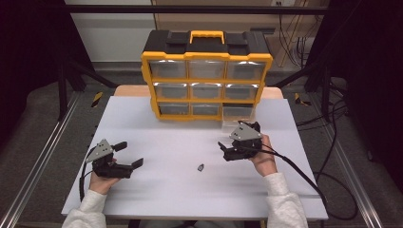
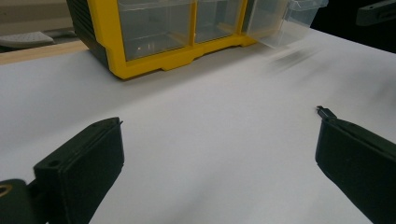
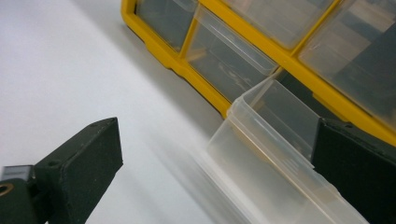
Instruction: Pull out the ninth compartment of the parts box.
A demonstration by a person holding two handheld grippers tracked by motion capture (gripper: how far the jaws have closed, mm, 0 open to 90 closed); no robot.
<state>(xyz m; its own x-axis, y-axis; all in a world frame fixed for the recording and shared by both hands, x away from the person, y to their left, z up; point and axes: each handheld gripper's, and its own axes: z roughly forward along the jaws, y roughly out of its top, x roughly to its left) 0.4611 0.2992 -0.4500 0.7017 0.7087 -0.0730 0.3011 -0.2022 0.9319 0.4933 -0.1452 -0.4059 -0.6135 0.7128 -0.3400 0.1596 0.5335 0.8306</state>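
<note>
At the bottom right of the yellow-framed plastic organiser (image 1: 206,76), the clear plastic drawer (image 1: 238,115) juts out over the white table (image 1: 157,185), just beyond the right gripper (image 1: 237,141), whose jaws stand wide, holding nothing. The left gripper (image 1: 127,154) gapes empty too, well apart, bare tabletop and a small dark part (image 1: 201,167) between them.

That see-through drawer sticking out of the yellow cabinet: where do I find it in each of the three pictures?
High view: the pulled-out drawer sits at the cabinet's bottom right, just above the right gripper.
Left gripper view: top right, past the cabinet's corner.
Right gripper view: lower middle, running toward the camera between the open jaws.
Shared landmark: the yellow cabinet, also seen at and.
</note>
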